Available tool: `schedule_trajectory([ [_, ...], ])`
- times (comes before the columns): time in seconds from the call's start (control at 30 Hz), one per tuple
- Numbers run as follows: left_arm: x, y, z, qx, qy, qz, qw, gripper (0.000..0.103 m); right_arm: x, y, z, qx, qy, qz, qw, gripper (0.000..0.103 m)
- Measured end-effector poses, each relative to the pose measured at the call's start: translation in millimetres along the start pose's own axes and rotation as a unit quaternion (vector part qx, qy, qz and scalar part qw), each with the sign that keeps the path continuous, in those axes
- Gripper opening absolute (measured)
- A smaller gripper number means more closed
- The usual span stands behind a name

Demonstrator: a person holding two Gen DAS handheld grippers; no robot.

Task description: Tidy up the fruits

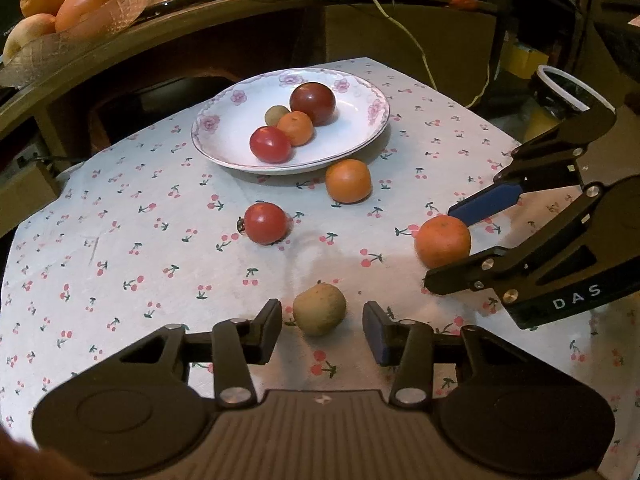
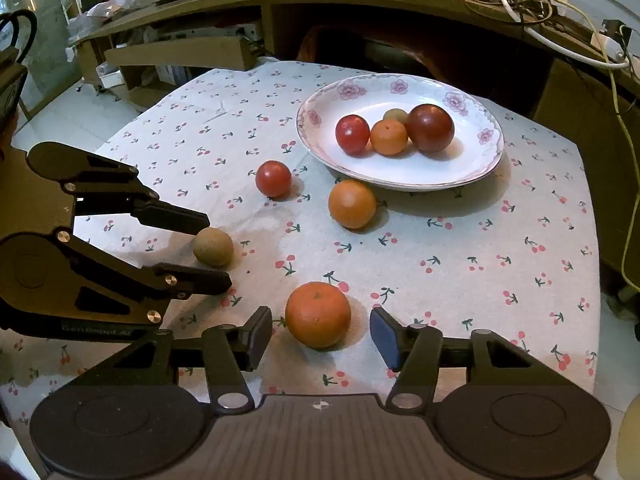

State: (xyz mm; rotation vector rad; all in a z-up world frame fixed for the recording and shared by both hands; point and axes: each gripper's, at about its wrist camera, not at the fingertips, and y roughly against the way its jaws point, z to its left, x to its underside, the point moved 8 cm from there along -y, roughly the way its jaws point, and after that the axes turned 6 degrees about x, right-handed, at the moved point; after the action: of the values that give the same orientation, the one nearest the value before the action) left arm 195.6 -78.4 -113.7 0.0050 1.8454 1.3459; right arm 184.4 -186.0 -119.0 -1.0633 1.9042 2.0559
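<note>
Tools (image 1: 322, 326) astride fruit, cloth edges apparently distant

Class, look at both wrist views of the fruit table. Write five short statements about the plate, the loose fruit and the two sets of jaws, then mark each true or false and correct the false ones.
1. The plate holds four pieces of fruit. True.
2. The left gripper has its jaws clamped on a tomato. False: they stand open around a small brown fruit.
3. An orange lies between the right gripper's open jaws. True.
4. Every fruit is on the plate. False: four lie on the cloth.
5. The tablecloth is plain. False: cherry print.
</note>
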Motion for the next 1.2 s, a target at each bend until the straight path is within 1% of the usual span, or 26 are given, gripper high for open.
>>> schedule_trajectory([
  [0.03,0,0,0,0.0,0.002,0.0,1.0,0.045,0,0,0,0.0,-0.003,0.0,1.0,0.054],
  [0.13,-1,0,-2,-0.001,-0.001,0.002,1.0,0.04,-2,-1,-1,0.004,-0.007,0.002,1.0,0.048],
  [0.17,-1,0,-2,-0.003,-0.002,0.003,1.0,0.039,-2,-2,-1,0.006,-0.007,0.002,1.0,0.045],
  [0.2,-1,0,-2,-0.005,-0.002,0.003,1.0,0.036,-3,-2,-1,0.008,-0.007,0.003,1.0,0.043],
  [0.23,-1,0,-1,-0.009,-0.002,0.004,1.0,0.034,-3,-2,0,0.008,-0.007,0.003,1.0,0.041],
  [0.27,-1,0,-1,-0.008,0.0,0.004,1.0,0.034,-3,-1,0,0.006,-0.007,0.002,1.0,0.036],
  [0.5,-8,5,-2,-0.007,0.002,-0.005,1.0,0.034,-6,-1,1,0.016,-0.01,0.003,1.0,0.035],
  [1.2,-33,8,-2,-0.013,0.009,-0.033,0.9993,0.034,-25,13,0,0.022,-0.031,-0.029,0.999,0.035],
])
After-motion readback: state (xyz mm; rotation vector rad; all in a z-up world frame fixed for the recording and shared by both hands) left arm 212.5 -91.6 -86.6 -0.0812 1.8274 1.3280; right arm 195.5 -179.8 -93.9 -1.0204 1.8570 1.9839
